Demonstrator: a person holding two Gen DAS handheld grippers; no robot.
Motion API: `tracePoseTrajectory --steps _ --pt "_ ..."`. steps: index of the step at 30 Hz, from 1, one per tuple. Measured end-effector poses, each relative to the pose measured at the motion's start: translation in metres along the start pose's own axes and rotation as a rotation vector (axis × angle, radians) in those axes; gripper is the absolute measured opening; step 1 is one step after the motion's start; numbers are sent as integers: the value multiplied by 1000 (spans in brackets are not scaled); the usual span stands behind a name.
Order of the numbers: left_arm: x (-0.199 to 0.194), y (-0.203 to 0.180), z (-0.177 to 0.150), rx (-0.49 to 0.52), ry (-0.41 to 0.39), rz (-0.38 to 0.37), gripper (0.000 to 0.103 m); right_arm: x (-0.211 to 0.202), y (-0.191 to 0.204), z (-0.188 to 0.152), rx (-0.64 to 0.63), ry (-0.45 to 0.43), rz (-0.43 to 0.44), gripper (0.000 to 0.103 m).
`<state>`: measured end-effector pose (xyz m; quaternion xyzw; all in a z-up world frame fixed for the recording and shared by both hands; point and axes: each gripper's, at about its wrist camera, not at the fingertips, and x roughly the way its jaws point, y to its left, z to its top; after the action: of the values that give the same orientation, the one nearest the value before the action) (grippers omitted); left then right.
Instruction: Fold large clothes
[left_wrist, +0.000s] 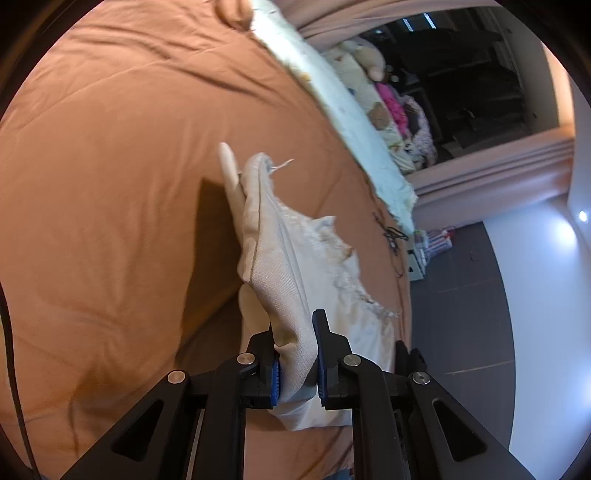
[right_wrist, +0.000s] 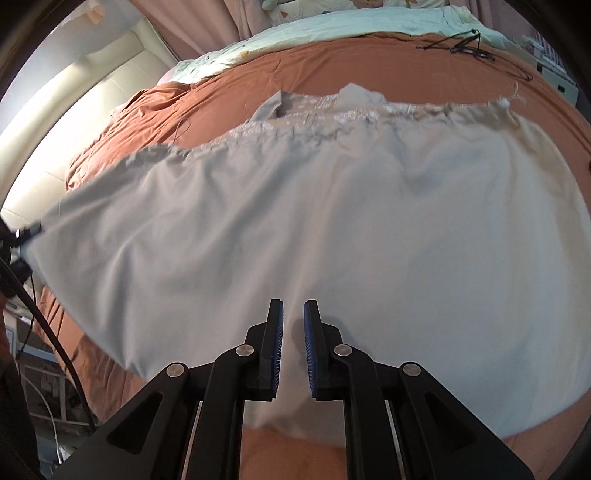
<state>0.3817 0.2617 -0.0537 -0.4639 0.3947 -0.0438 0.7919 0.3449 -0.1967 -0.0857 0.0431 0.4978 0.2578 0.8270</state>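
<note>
A large beige cloth (right_wrist: 332, 229) with a frayed, lacy hem (right_wrist: 332, 110) hangs spread out above the orange bedspread (right_wrist: 332, 62). In the right wrist view it fills the middle, and its near edge runs down between the jaws of my right gripper (right_wrist: 293, 314), which stand almost together with the fabric pinched in them. In the left wrist view my left gripper (left_wrist: 295, 332) is shut on a bunched corner of the same cloth (left_wrist: 273, 236), held up off the bedspread (left_wrist: 110, 184). The fabric hides the left fingertip. The cloth casts a dark shadow on the bed.
A pale green blanket (left_wrist: 332, 96) lies along the bed's far side, with soft toys and clothes (left_wrist: 388, 99) beyond it. A black cord (right_wrist: 461, 44) lies on the bedspread. Dark grey floor (left_wrist: 461, 288) borders the bed. A cream headboard (right_wrist: 85, 110) stands at the left.
</note>
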Motion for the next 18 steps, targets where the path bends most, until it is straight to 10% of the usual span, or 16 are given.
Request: tracePoseTrajectory --steps 18 --pt "40 -160 -15 218 37 -119 14 -19 -28 -49 -4 -65 46 9"
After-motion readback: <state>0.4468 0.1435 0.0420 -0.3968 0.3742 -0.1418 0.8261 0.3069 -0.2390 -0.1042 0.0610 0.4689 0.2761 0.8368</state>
